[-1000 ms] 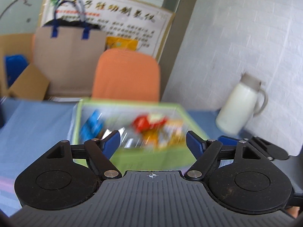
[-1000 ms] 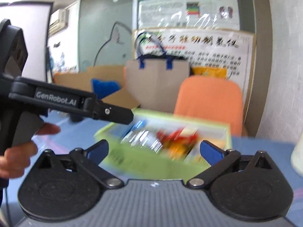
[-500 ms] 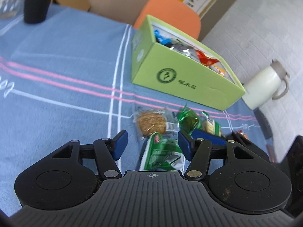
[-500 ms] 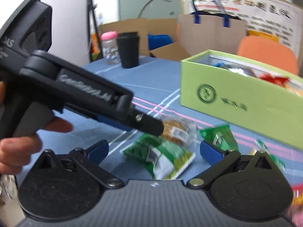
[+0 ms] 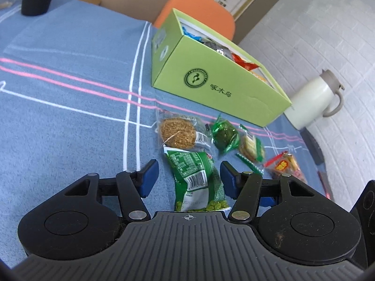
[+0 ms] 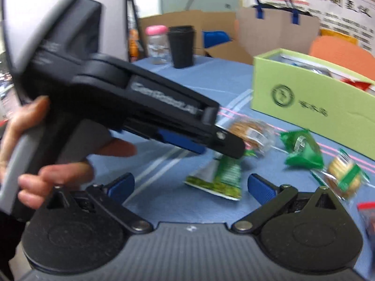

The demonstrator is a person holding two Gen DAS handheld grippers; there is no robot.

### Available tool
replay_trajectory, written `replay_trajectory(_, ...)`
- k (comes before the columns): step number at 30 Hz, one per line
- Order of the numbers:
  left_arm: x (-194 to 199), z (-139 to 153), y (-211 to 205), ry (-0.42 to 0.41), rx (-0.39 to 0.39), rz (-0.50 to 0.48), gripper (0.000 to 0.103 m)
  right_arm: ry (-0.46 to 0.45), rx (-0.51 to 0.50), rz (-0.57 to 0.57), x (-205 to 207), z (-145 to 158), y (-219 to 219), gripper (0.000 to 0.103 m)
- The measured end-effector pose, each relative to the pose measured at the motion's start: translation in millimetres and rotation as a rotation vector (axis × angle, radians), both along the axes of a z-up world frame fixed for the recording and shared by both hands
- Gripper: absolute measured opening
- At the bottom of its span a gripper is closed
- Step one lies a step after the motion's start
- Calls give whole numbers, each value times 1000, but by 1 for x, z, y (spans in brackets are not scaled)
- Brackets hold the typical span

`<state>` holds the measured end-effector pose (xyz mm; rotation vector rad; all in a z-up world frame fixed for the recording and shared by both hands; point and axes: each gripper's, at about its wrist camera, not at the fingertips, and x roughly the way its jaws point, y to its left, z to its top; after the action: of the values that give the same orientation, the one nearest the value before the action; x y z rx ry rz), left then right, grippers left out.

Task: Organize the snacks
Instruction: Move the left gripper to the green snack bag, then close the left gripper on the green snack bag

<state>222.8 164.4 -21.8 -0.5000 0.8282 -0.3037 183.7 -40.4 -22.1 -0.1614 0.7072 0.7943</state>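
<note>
A green pea snack packet (image 5: 196, 180) lies on the blue tablecloth between the open fingers of my left gripper (image 5: 188, 179), which hovers just above it. Beyond it lie a round brown cake in clear wrap (image 5: 178, 132), a green wrapped sweet (image 5: 225, 135), a cracker pack (image 5: 252, 148) and a red snack pack (image 5: 284, 166). The open green box (image 5: 218, 86) behind them holds several snacks. My right gripper (image 6: 191, 186) is open and empty, low over the cloth; in its view the left gripper (image 6: 218, 140) reaches over the pea packet (image 6: 222, 175).
A white thermos jug (image 5: 314, 100) stands right of the box by the brick wall. A black cup (image 6: 181, 46) and a pink-lidded jar (image 6: 155, 41) stand at the far left of the table. An orange chair (image 5: 199, 7), a paper bag and cardboard boxes are behind.
Both grippers have swung down from facing the box to the loose snacks. My left gripper has moved closer over the pea packet. Both stay open.
</note>
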Motion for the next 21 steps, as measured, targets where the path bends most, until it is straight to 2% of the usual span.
replay_trajectory(1,0,0,0,5,-4,8,41,22,-10,-36,4,-3,0,102)
replay_trajectory(3,-2,0,4,13,-19,11,43,6,-2,-71,5,-5,1,102)
replay_trajectory(6,-4,1,5,9,-11,16,45,29,56,-148,1,-5,-3,102)
replay_trajectory(8,-5,2,4,8,-13,14,51,35,101,-164,-1,-7,-9,102)
replay_trajectory(10,-4,3,2,8,-5,8,65,55,130,-139,2,-6,-16,102)
replay_trajectory(11,-1,4,-1,11,8,11,67,70,130,-122,4,-5,-17,102)
replay_trajectory(13,0,8,-7,11,44,21,64,78,124,-134,5,0,-19,102)
replay_trajectory(14,-1,9,-8,5,49,20,62,51,130,-120,1,3,-20,102)
replay_trajectory(17,-2,10,-9,-1,33,-3,55,-7,102,-87,-2,6,-11,102)
replay_trajectory(21,3,5,-7,28,41,4,45,-7,46,-81,6,0,-1,101)
